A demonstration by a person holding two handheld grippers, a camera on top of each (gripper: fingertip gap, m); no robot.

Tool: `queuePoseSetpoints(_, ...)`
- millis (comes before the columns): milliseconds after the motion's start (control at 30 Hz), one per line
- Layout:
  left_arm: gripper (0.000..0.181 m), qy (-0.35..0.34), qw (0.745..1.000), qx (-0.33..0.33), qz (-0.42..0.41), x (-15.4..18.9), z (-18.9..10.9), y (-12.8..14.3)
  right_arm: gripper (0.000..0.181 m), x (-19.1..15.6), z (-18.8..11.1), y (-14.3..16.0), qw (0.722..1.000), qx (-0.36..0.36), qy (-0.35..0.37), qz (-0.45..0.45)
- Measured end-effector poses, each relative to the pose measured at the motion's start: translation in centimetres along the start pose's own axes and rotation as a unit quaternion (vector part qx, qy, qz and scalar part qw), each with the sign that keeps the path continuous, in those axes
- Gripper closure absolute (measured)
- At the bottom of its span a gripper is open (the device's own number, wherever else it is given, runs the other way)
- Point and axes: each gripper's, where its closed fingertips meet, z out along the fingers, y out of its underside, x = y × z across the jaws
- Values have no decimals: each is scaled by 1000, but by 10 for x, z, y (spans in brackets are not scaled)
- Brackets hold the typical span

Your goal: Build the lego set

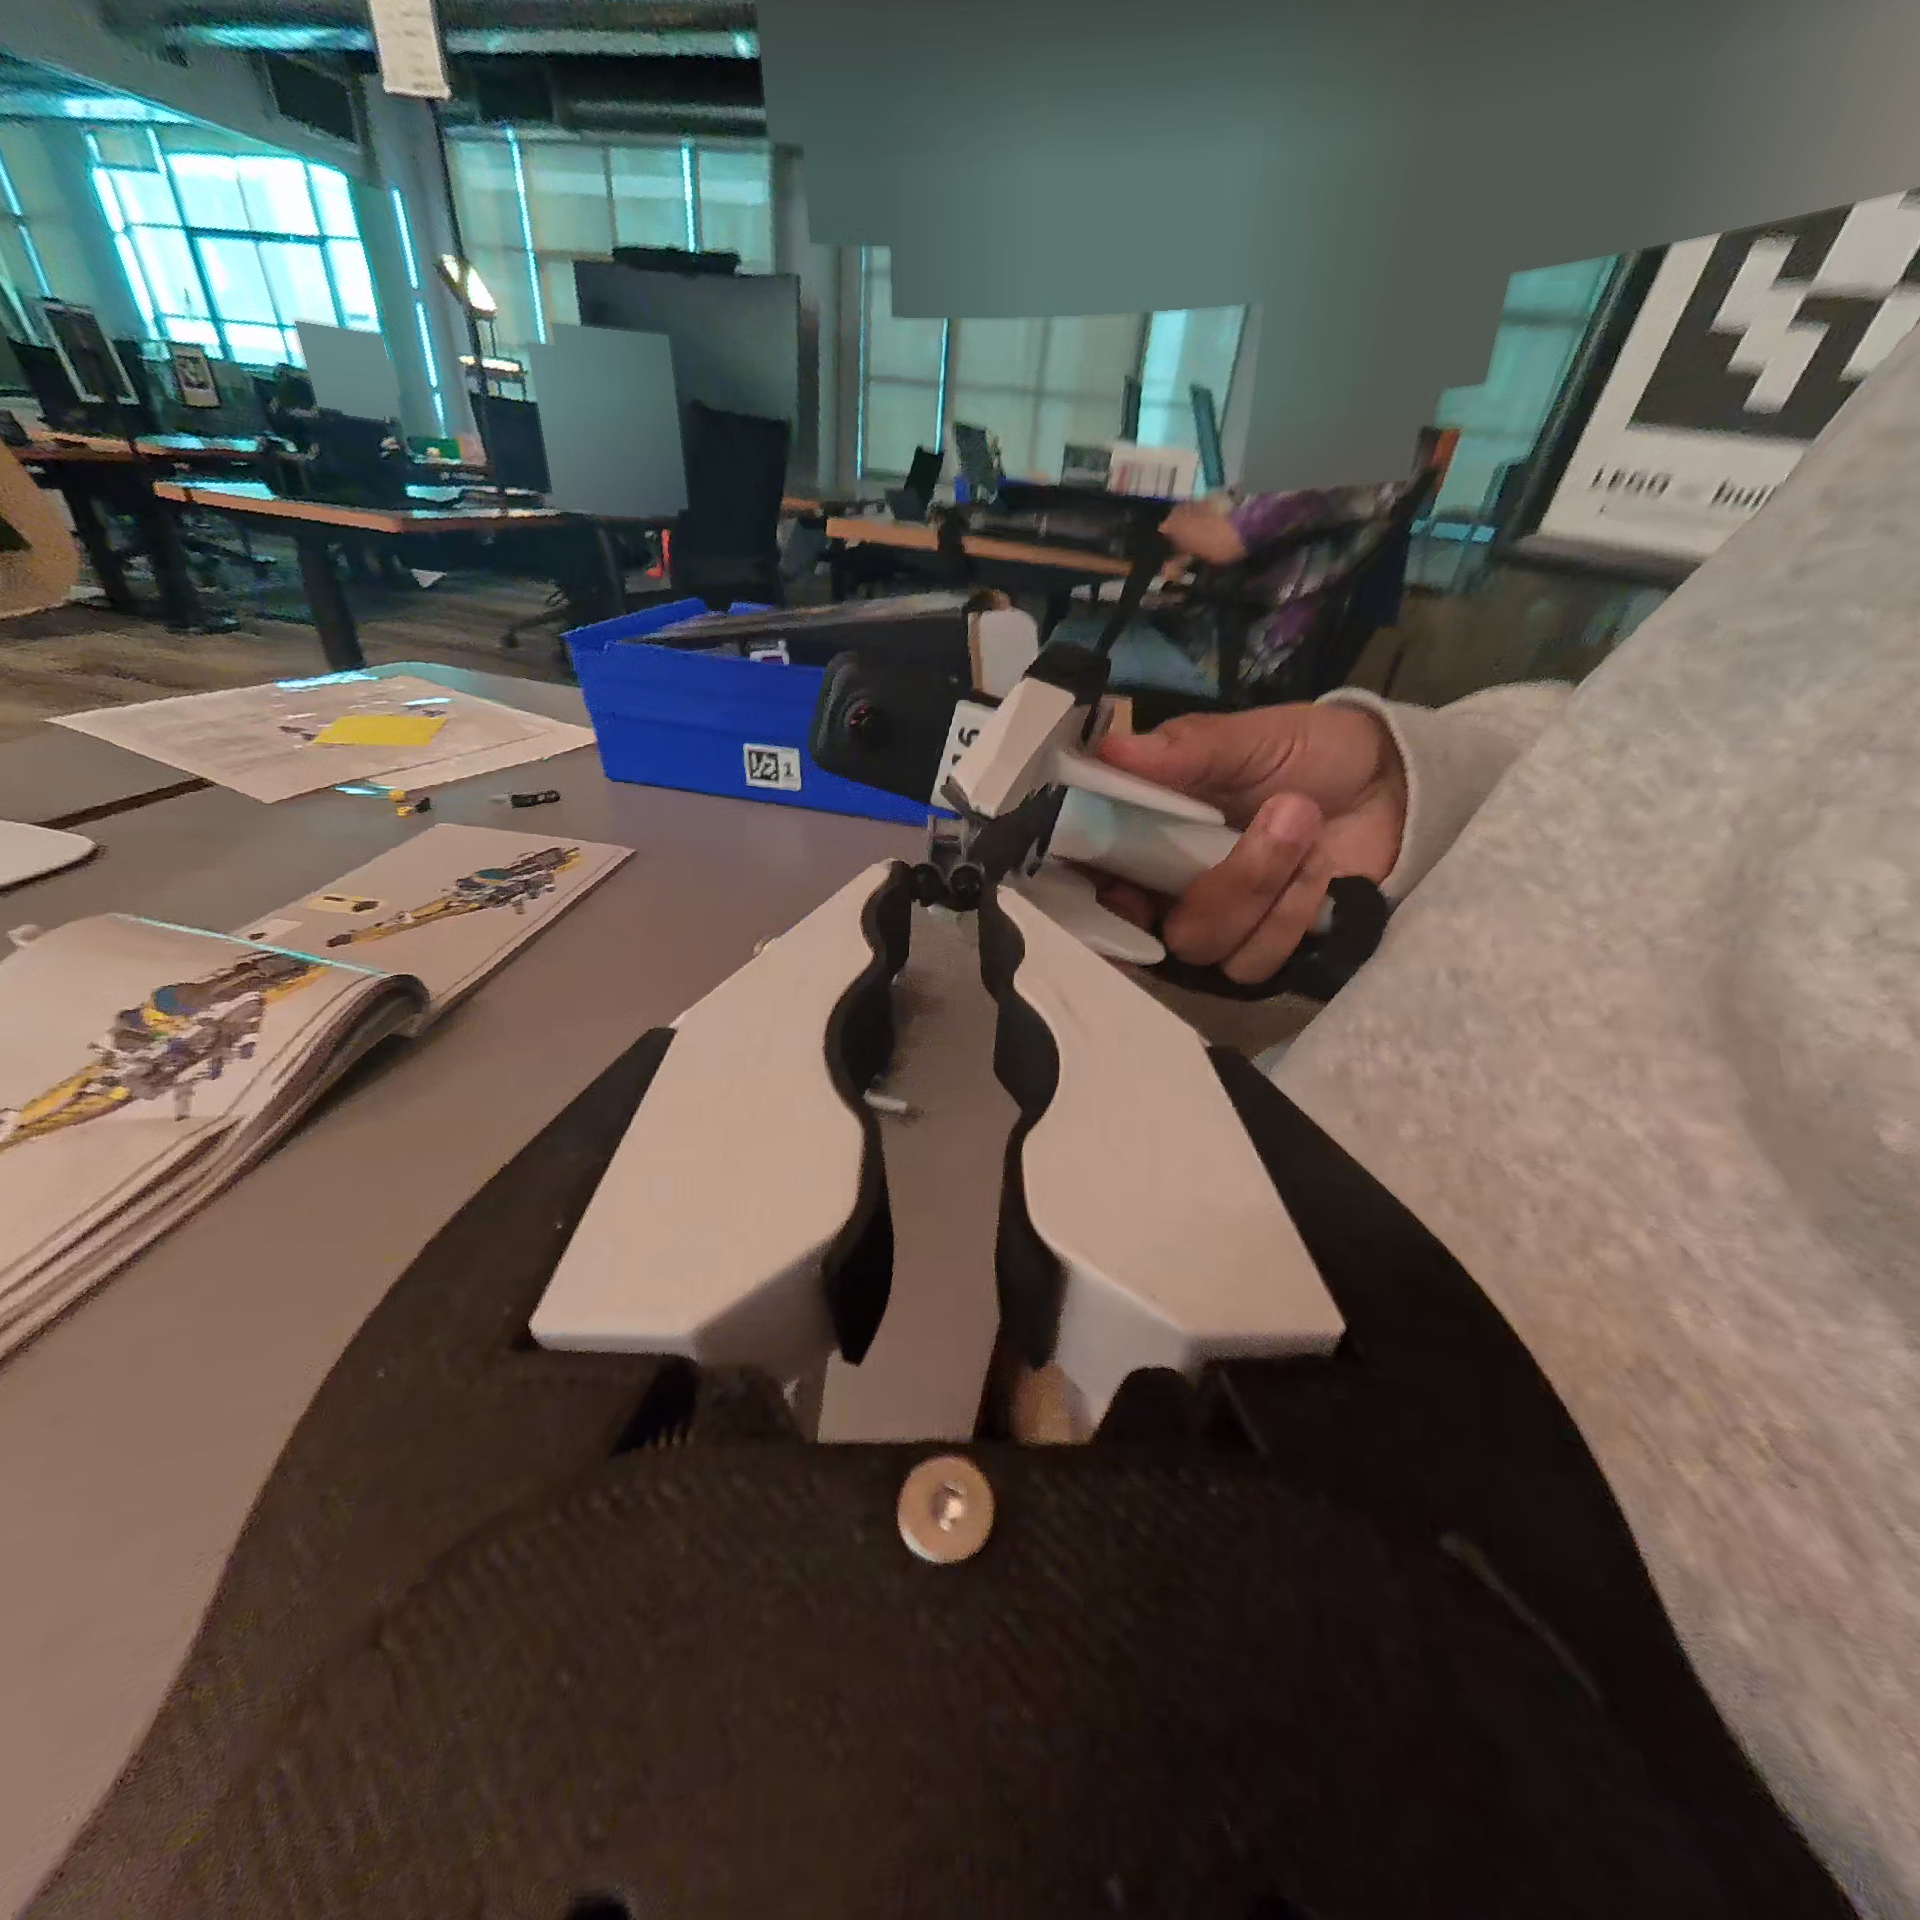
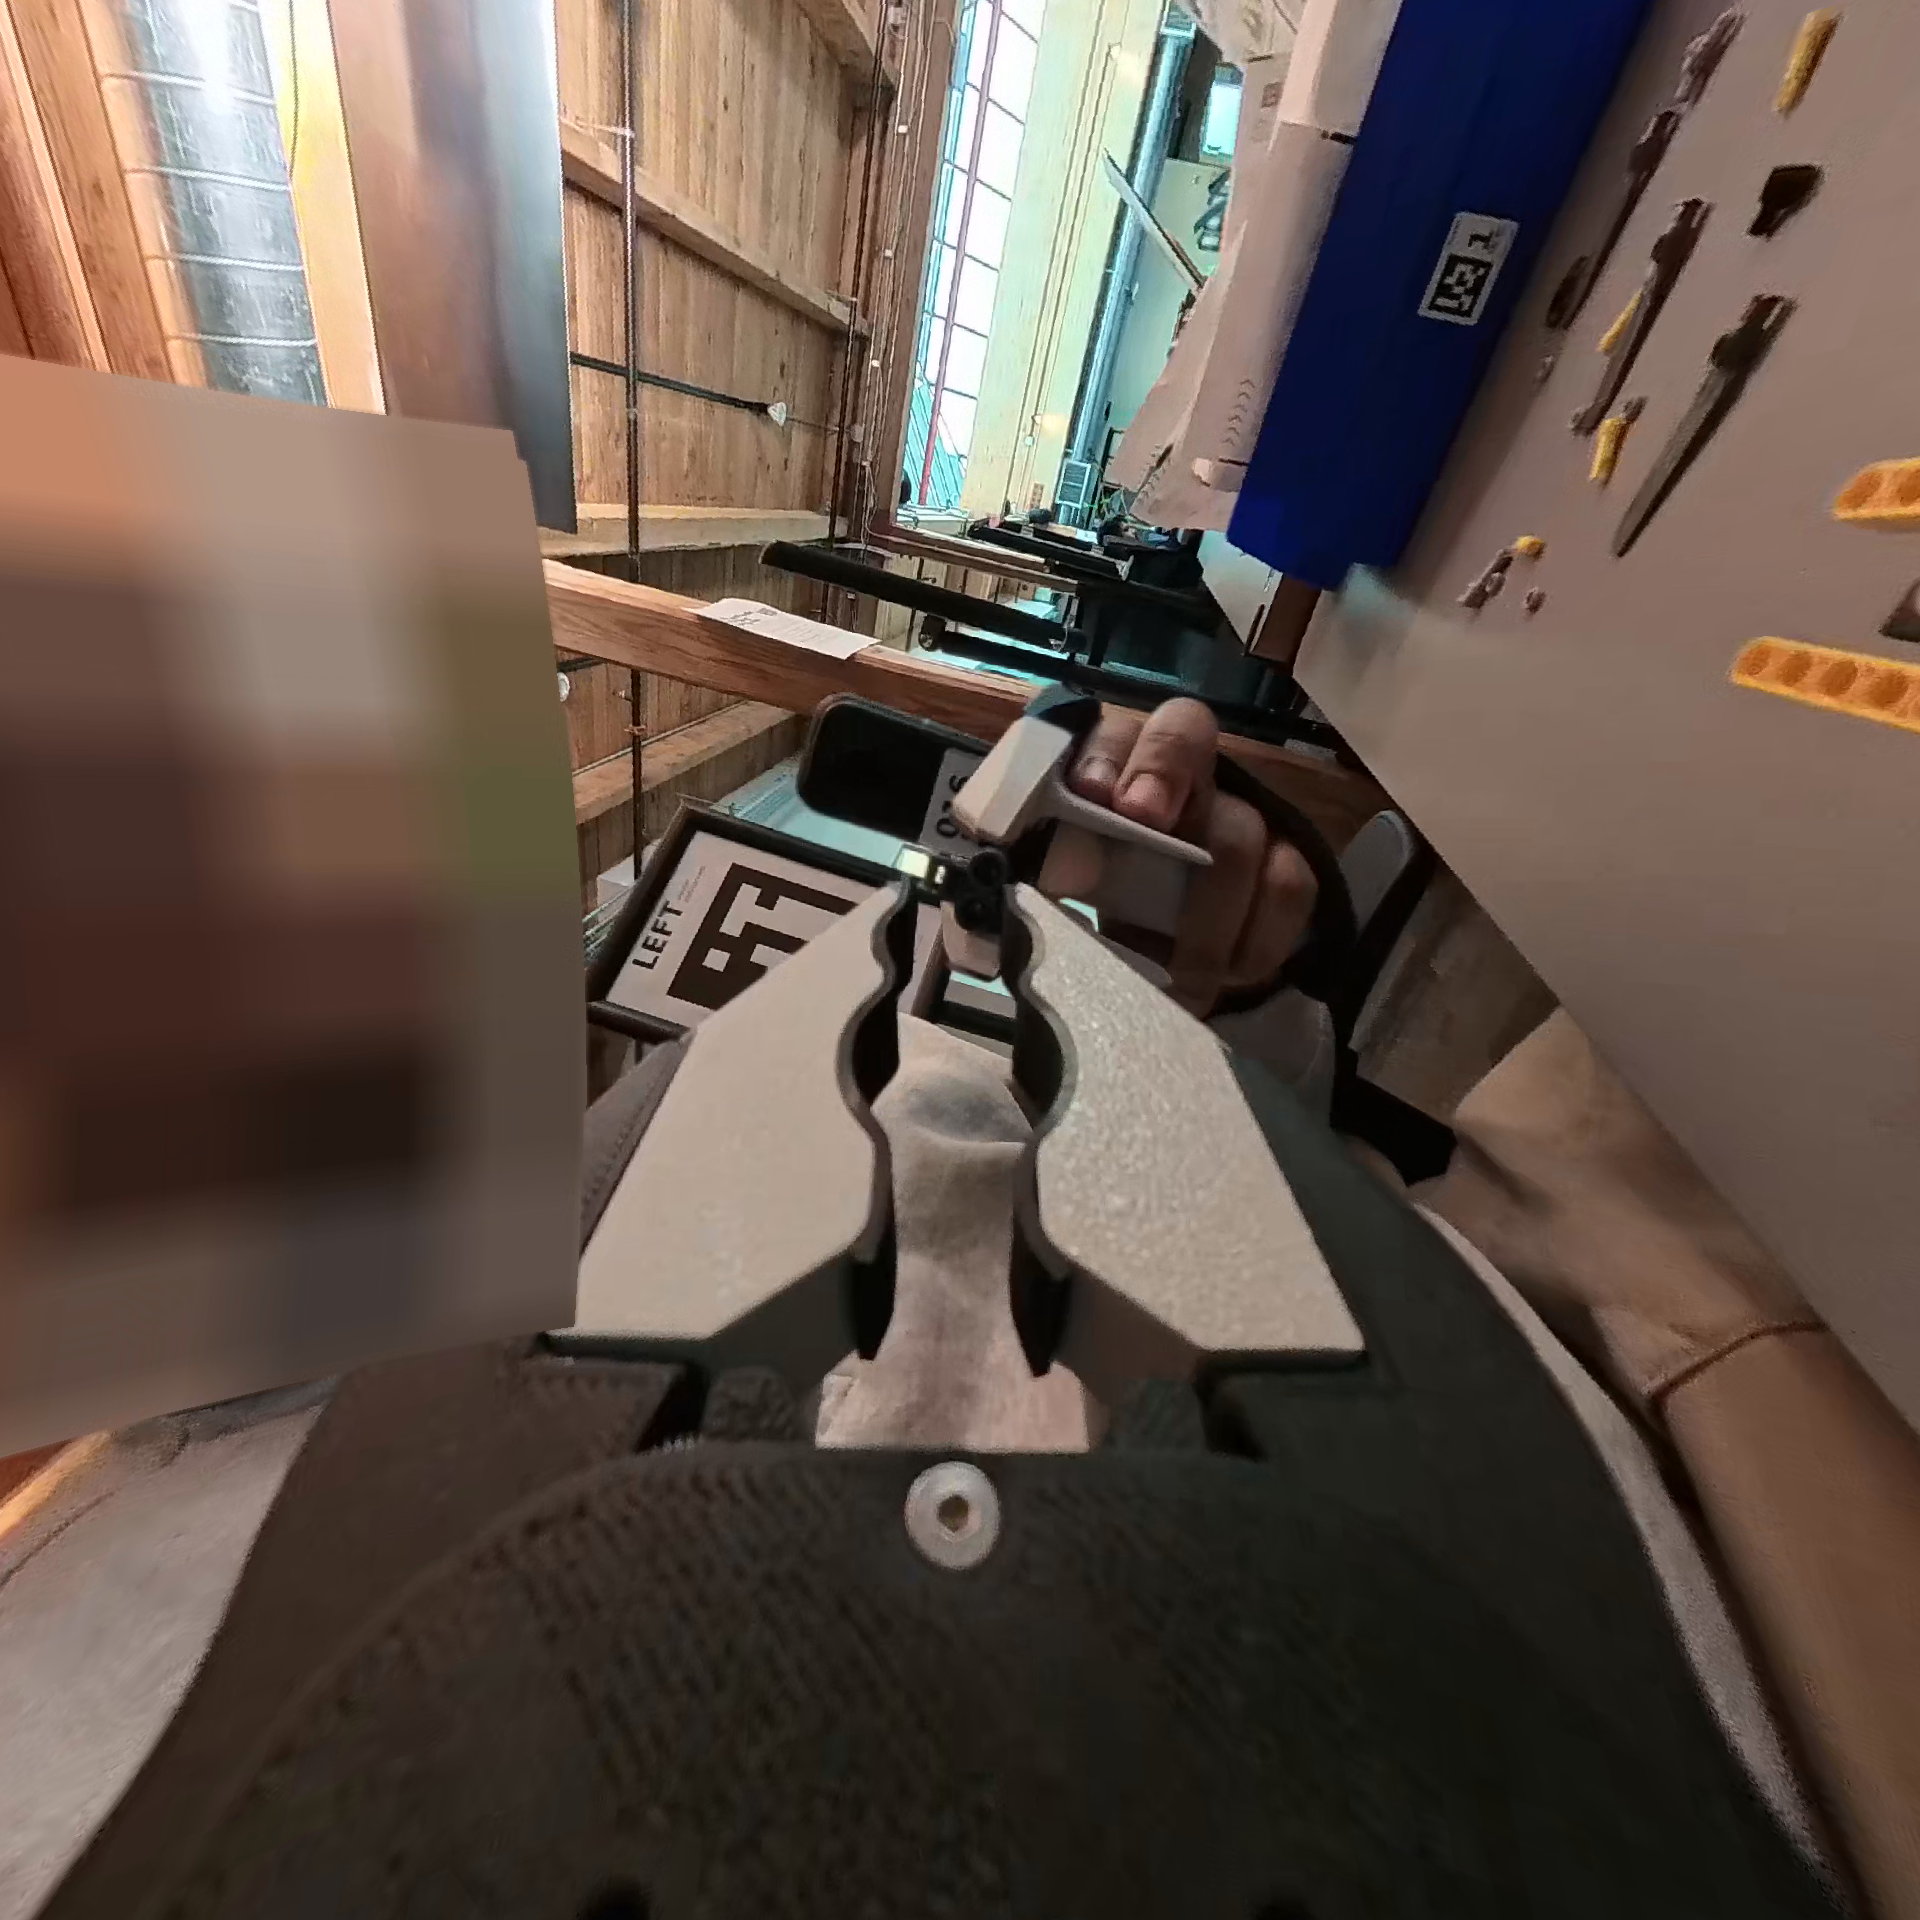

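Observation:
A small black Lego assembly with round pin ends is held in the air above the grey table. My left gripper is shut on it at the fingertips. My right gripper meets it from beyond, held in a hand, with its tips on the same assembly. In the right wrist view, which is rolled sideways, my right gripper is closed around the black assembly. The left gripper's fingers show just behind it. How the parts join is too small to tell.
A blue bin stands behind the grippers. An open instruction booklet and paper sheets lie to the left, with small loose pieces between. Yellow beams and dark parts lie scattered near the bin. A grey sleeve fills the right.

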Motion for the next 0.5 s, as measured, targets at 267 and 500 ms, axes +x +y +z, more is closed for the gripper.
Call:
queuePoseSetpoints(267,172,27,988,87,-120,-16,-16,-14,160,-1,-7,-11,962,-23,103,-250)
queuePoseSetpoints(500,172,79,978,104,-160,-9,-13,-14,150,-3,8,-5,784,-108,219,-571)
